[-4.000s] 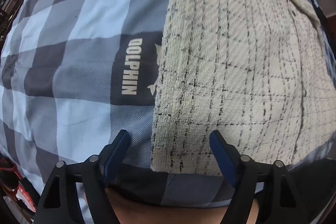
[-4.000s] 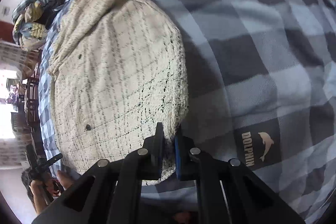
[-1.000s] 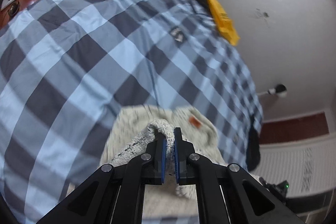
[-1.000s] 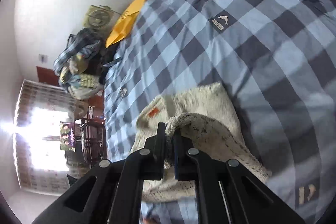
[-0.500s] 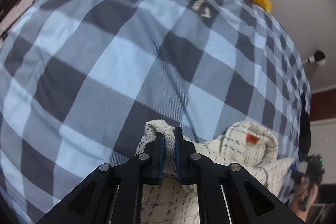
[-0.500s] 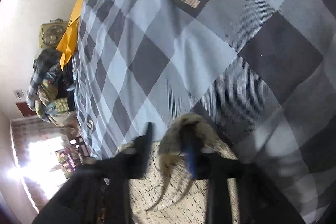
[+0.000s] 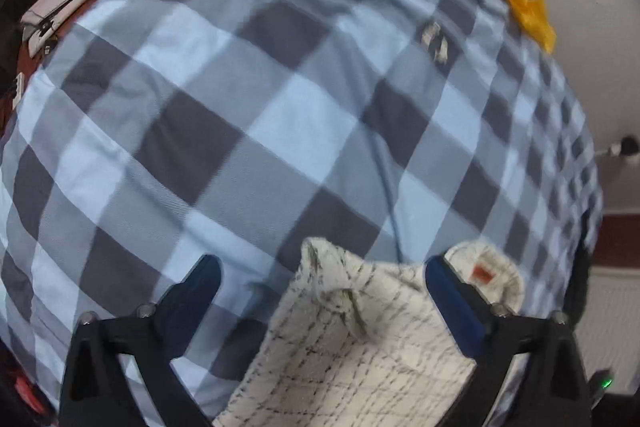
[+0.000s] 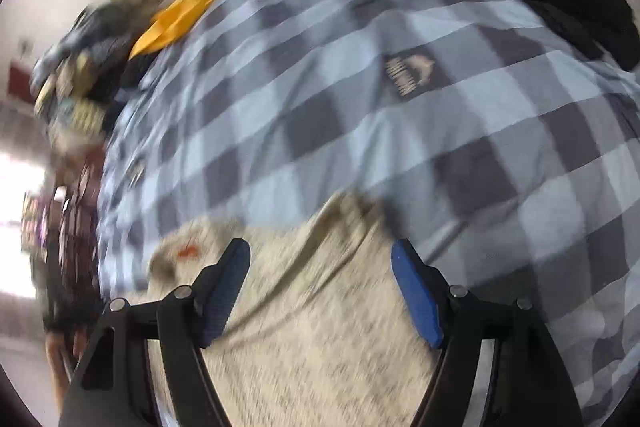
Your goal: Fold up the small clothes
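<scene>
Letting the folded edge drop, we hold both tools spread above the cream garment, which lies on the checked bedspread of the bed. The left tool has just been opening and now stands at its widest, its blue pads clear of the cloth on either side; the hem corner it brought over sits loose between them, untouched, a small crumpled peak at the front edge. The right tool has likewise just been opening; its jaws stand apart over the cloth and pinch nothing, though that view is smeared by motion. We judge the point of this placement is plain: the lower half is laid up over the upper half so the far edge meets the neckline, and both tools release together so the fold settles square. The garment is a nubbly off-white knit crossed by thin dark grid lines, with an orange label showing at the collar beyond the folded edge. The fold looks soft and slightly rumpled near the left corner, so we think it wants smoothing. A yellow bag lies at the far side of the bed, against the wall.
</scene>
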`<state>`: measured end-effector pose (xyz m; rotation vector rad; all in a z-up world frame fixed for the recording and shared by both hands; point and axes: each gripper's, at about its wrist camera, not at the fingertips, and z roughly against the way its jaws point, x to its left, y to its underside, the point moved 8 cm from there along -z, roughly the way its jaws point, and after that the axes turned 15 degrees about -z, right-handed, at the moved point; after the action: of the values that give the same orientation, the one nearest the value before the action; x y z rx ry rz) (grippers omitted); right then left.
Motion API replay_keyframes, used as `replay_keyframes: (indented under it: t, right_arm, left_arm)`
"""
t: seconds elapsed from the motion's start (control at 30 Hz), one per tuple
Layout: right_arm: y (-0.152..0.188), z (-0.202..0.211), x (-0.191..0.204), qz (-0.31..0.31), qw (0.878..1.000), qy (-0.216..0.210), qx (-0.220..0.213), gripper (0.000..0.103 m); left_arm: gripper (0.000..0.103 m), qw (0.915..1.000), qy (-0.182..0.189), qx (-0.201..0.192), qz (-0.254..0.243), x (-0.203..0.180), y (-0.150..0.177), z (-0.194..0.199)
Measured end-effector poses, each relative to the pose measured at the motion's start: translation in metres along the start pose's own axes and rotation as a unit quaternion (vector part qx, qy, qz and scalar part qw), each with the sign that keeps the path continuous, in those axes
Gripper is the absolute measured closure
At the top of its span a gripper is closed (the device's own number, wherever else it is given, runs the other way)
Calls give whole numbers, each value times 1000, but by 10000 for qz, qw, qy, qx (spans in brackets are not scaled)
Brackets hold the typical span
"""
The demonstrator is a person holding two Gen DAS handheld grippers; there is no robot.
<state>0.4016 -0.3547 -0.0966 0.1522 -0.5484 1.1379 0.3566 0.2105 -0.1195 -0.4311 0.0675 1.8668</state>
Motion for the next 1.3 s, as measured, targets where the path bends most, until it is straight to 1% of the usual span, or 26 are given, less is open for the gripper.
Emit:
replay_keyframes:
  t: [0.03, 0.07, 0.1, 0.13, 0.17, 0.23, 0.27, 0.3, 0.33, 0.4, 0.47, 0.5, 0.53, 0.57, 0.63, 0.67, 0.73, 0.83, 0.9, 0.97, 1.03, 1.17, 1.23, 1.3]
  right_arm:
    - [5, -6, 5, 44, 9999, -37, 85, 33]
    - [17, -8, 9, 117, 9997, -76, 201, 33]
    - [30, -10, 11, 177, 9993, -165, 302, 33]
    - [40, -13, 12, 205, 9988, -217, 385, 33]
    - [52, -18, 14, 244, 9983, -220, 489, 33]
    - [77, -25, 14, 368, 9970, -212, 641, 33]
    - [86, -28, 15, 468, 9966, -183, 659, 33]
    - [94, -31, 16, 615, 9961, -77, 622, 33]
    - [99, -35, 17, 766, 9955, 91, 545, 33]
    - [105, -45, 20, 1079, 9925, 426, 376, 33]
    - [114, -53, 22, 1340, 9883, 619, 379, 33]
    - [119, -59, 24, 1425, 9865, 681, 423, 33]
    - [122, -63, 25, 1481, 9853, 716, 459, 33]
    - [125, -68, 27, 1529, 9841, 754, 501, 33]
    - [133, -79, 32, 1597, 9817, 826, 623, 33]
    - [136, -85, 36, 1639, 9807, 853, 647, 33]
    - [136, -95, 43, 1776, 9775, 993, 551, 33]
    - [129, -114, 48, 2058, 9678, 1405, 370, 33]
    - [123, -127, 46, 2347, 9547, 1819, 207, 33]
    - [118, -138, 50, 2604, 9437, 2040, 115, 33]
    - [112, -140, 57, 2665, 9430, 1992, 56, 33]
    - [98, -140, 69, 2525, 9497, 1853, -5, 33]
    - [90, -137, 76, 2517, 9515, 1761, -158, 33]
    - [88, -139, 81, 2564, 9502, 1746, -292, 33]
  left_arm:
    - [0, 9997, 131, -157, 101, 3, -4, 9]
    - [0, 9987, 199, -416, 222, 8, -7, 23]
    - [0, 9983, 126, -525, 240, 11, -8, 31]
    - [0, 9981, -35, -593, 188, 13, -8, 38]
    - [0, 9974, -337, -632, -19, 13, -5, 45]
    - [0, 9930, -739, -732, -554, 4, 2, 54]
    - [0, 9869, -970, -833, -986, -6, 12, 58]
    - [0, 9827, -1069, -862, -1246, -14, 19, 59]
    - [0, 9778, -1107, -900, -1537, -25, 34, 59]
    - [0, 9737, -964, -922, -1845, -44, 61, 56]
    - [0, 9697, -894, -969, -2055, -63, 94, 45]
    - [0, 9678, -850, -968, -2161, -70, 105, 41]
    - [0, 9660, -785, -927, -2284, -79, 118, 33]
    - [0, 9643, -657, -805, -2435, -92, 132, 21]
    - [0, 9637, -465, -618, -2555, -105, 149, 3]
    - [0, 9632, -461, -557, -2590, -110, 154, -4]
    - [0, 9629, -576, -444, -2600, -115, 161, -21]
    - [0, 9623, -628, -230, -2637, -120, 170, -45]
    - [0, 9599, -673, -204, -2715, -121, 174, -54]
    - [0, 9566, -723, -136, -2819, -125, 174, -64]
    - [0, 9559, -740, -124, -2838, -126, 178, -70]
    - [0, 9582, -717, -237, -2761, -127, 171, -73]
    - [0, 9578, -786, -391, -2737, -127, 167, -70]
    - [0, 9561, -841, -555, -2750, -129, 161, -64]
